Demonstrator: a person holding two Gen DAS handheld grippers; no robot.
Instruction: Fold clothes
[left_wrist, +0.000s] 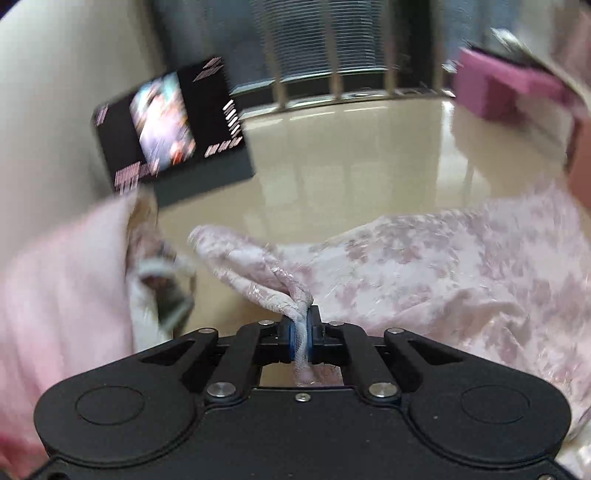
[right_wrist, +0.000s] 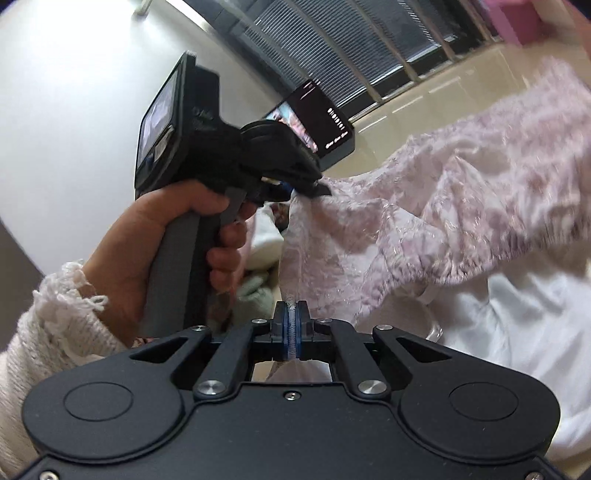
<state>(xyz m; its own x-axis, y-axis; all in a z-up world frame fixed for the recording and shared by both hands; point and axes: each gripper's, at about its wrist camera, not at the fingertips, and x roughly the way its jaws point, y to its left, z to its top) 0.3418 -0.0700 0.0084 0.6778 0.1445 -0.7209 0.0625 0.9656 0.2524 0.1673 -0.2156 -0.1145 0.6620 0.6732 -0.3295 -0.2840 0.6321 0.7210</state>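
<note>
A pale pink garment (left_wrist: 424, 266) with a shiny, patchy pattern lies across the table and is lifted at one edge. My left gripper (left_wrist: 302, 332) is shut on a bunched edge of it, the cloth pinched between its blue pads. In the right wrist view the same garment (right_wrist: 443, 206) hangs up and to the right. My right gripper (right_wrist: 291, 332) is shut on a thin edge of it. The left gripper (right_wrist: 310, 188), held by a hand (right_wrist: 147, 236) in a white knitted sleeve, grips the cloth a short way above and ahead of the right one.
A glossy cream table (left_wrist: 351, 147) runs back to a railing and a window with blinds. A black box with a picture (left_wrist: 166, 125) stands at the left. A pink box (left_wrist: 495, 88) sits at the far right. White cloth (right_wrist: 517, 314) lies under the garment; other clothes (left_wrist: 66, 280) are piled at left.
</note>
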